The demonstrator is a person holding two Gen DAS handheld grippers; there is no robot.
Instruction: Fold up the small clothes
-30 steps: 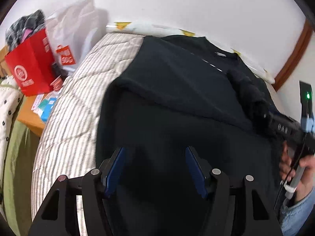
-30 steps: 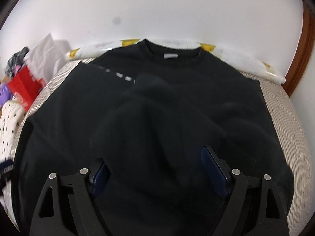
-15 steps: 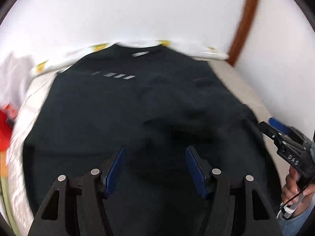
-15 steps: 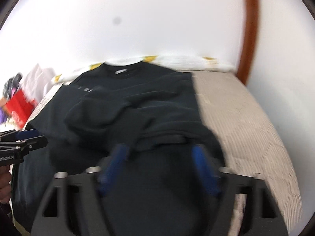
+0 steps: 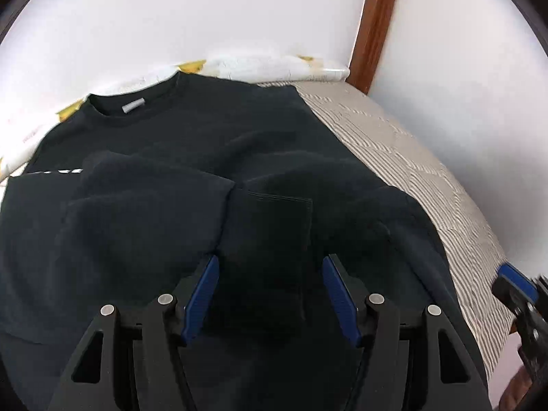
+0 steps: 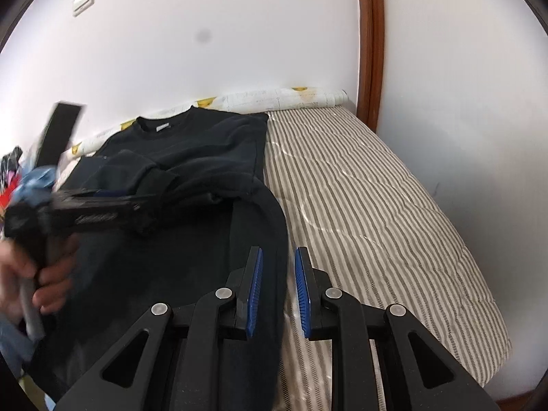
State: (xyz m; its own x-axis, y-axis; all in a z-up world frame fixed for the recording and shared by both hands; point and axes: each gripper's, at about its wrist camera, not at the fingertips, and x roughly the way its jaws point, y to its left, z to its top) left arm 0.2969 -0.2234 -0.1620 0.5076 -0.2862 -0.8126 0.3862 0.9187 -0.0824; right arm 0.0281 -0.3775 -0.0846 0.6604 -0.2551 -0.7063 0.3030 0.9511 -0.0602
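A black sweatshirt (image 5: 205, 130) lies flat on the striped bed (image 5: 411, 171), neck toward the wall. My left gripper (image 5: 270, 294) is open over its middle. A folded-in sleeve cuff (image 5: 270, 233) lies between its blue pads, and I see no pad pressing on it. In the right wrist view the left gripper (image 6: 133, 207) reaches in from the left over the sweatshirt (image 6: 205, 144). My right gripper (image 6: 278, 284) is at the garment's right edge and its jaws are closing. The dark cloth edge is between them, with a slit of bed showing beside the right pad. The right gripper (image 5: 517, 287) also shows at the left wrist view's right border.
A rolled white and yellow cloth (image 6: 291, 97) lies along the wall at the head of the bed (image 6: 376, 205). A brown wooden frame (image 6: 370, 34) stands in the corner. Coloured clutter (image 6: 10, 171) sits far left. A hand (image 6: 51, 274) grips the left tool.
The left gripper swept from the bed's left side across to the sweatshirt's middle. The right gripper left the bunched sleeve, moved to the garment's right edge, and its jaws narrowed.
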